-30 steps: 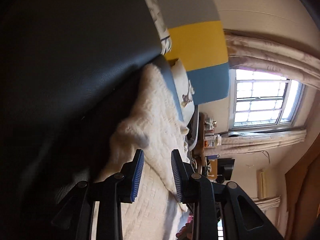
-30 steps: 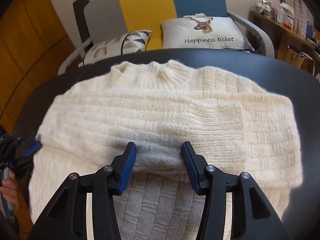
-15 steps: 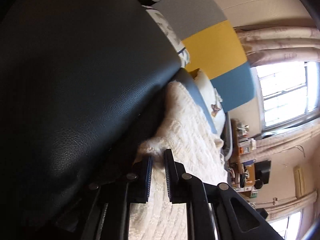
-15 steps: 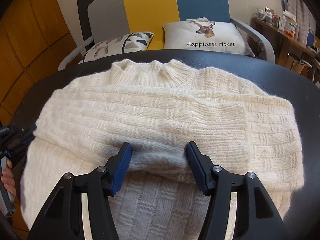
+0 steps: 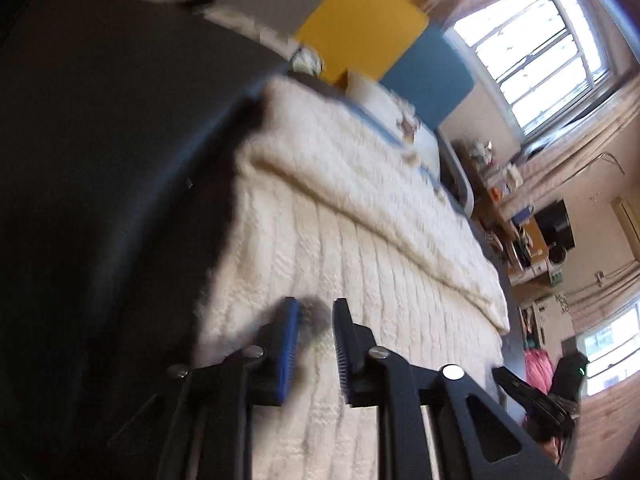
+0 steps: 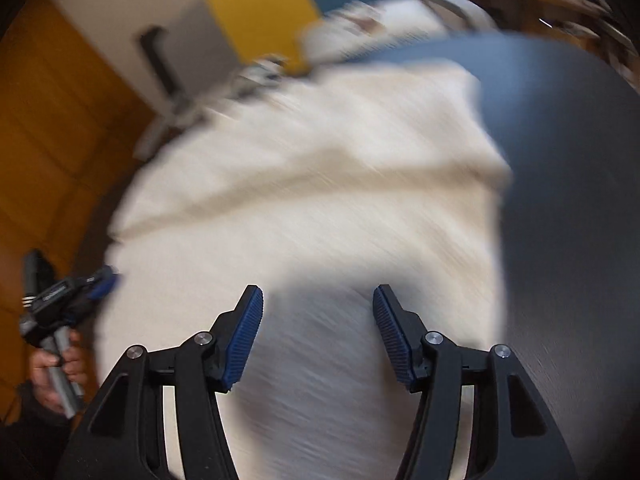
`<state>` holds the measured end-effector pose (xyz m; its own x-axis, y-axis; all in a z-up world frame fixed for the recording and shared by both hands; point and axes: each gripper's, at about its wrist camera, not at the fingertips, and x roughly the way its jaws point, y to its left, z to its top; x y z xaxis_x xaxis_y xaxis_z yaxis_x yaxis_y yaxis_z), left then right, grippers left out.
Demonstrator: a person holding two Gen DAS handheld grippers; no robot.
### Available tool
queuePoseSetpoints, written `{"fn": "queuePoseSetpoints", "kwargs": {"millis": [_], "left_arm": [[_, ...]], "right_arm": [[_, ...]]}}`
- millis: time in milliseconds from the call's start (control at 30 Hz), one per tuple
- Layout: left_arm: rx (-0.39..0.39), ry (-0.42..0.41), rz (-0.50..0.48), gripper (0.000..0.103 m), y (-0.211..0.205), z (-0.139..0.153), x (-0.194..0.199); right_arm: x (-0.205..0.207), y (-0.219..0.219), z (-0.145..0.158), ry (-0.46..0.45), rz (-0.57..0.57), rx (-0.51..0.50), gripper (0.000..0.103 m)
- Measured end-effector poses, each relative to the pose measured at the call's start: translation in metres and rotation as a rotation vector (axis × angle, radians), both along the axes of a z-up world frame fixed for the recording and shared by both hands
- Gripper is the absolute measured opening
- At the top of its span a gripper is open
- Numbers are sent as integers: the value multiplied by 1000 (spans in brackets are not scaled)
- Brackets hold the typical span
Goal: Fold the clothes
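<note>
A cream knitted sweater [image 5: 360, 240] lies flat on the dark round table [image 5: 100, 160], with a sleeve folded across its chest. My left gripper [image 5: 316, 308] hovers over the sweater's lower body near its left edge. Its jaws are opening, with a narrow gap and no cloth pinched between them. The right wrist view is blurred by motion. There my right gripper [image 6: 318, 296] hangs over the sweater [image 6: 320, 180], its jaws wide but closing, with only shadow between them. The left gripper [image 6: 102, 278] shows at the sweater's left edge, held by a hand [image 6: 60, 364].
A chair with a grey, yellow and blue back [image 5: 360, 36] and a white pillow [image 5: 384, 100] stands behind the table. Cluttered shelves [image 5: 520, 240] run along the wall under a window [image 5: 532, 48]. Bare tabletop [image 6: 560, 200] lies right of the sweater.
My left gripper has let go of the sweater's edge, rolled, and moved over the lower body. My right gripper has left the folded sleeve and swept to the right.
</note>
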<state>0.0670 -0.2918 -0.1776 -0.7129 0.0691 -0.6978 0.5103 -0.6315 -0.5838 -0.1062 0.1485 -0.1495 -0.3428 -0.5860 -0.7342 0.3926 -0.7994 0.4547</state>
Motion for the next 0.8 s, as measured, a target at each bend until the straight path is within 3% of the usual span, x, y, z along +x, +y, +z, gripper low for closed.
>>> {"fn": "queuePoseSetpoints", "kwargs": {"millis": [33,167,267,433,567,600,733,800], "left_arm": [[-3,-2,-1,26,1,3,0],[-117,-4,-71,27,23,31,-21],[-141,12,-158,27,38,44,-53],[-135,19,-270,27,73,42,-95],[-143,-39,-369,27,106,25,-126],[-155,-61,-392,27,111,20,-132],[-144,15,-464,27,125,31,-153],[-141,54,-476,27,130,42,-172]], "right_arm": [[1,9,-3,-15,-20,-40,58],[-1,22,-6,-37,-53,-118,58],[-7,19,4,12,-60,-85,58],[-36,12,14,72,-77,-54,59],[-60,19,-7,29,-120,-11,59],[-61,26,-8,43,-145,-27,59],[-61,52,-10,-15,-237,-174,60],[-61,59,-7,-37,-259,-310,78]]}}
